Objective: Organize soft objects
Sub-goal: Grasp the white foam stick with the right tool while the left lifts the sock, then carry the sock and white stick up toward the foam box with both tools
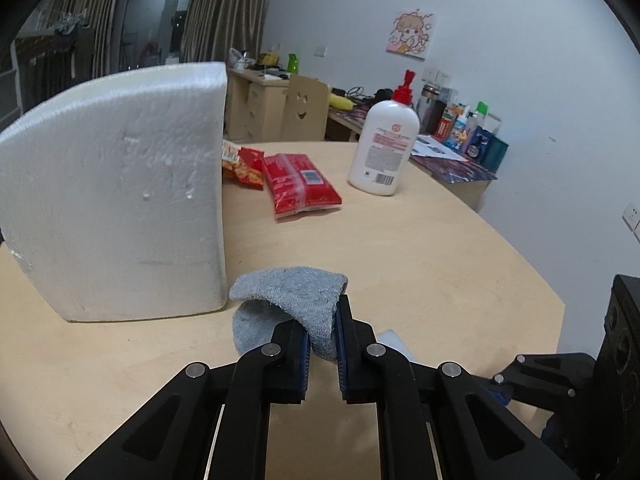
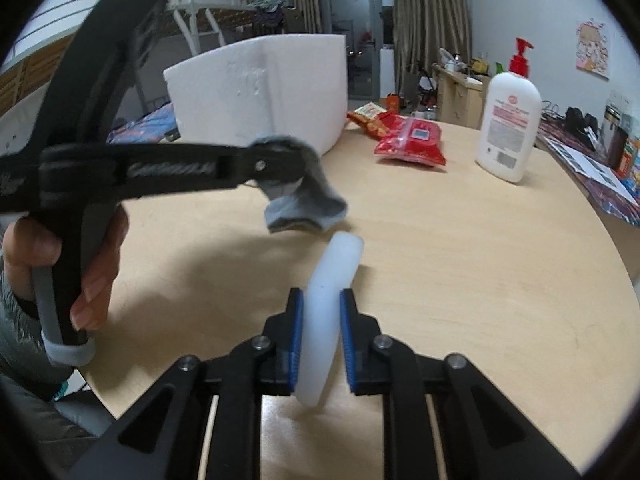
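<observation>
My left gripper (image 1: pixel 322 316) is shut on a grey-blue terry cloth (image 1: pixel 292 300), which folds over the fingertips and hangs clear of the wooden table (image 1: pixel 440 260). The right wrist view shows that same cloth (image 2: pixel 304 200) dangling from the left gripper (image 2: pixel 280 160), held by a person's hand (image 2: pixel 68 256). My right gripper (image 2: pixel 322 304) is shut on a white soft foam piece (image 2: pixel 332 280) that bends up and forward between the blue pads. A white foam box (image 1: pixel 120 200) stands at the left; the same foam box (image 2: pixel 272 92) sits beyond the cloth.
A red tissue pack (image 1: pixel 300 182) and a red snack bag (image 1: pixel 244 164) lie behind the box. A white pump bottle (image 1: pixel 384 144) stands upright further right. A cluttered side table (image 1: pixel 460 148) with several small bottles borders the far edge. The right gripper's body (image 1: pixel 580 372) shows at lower right.
</observation>
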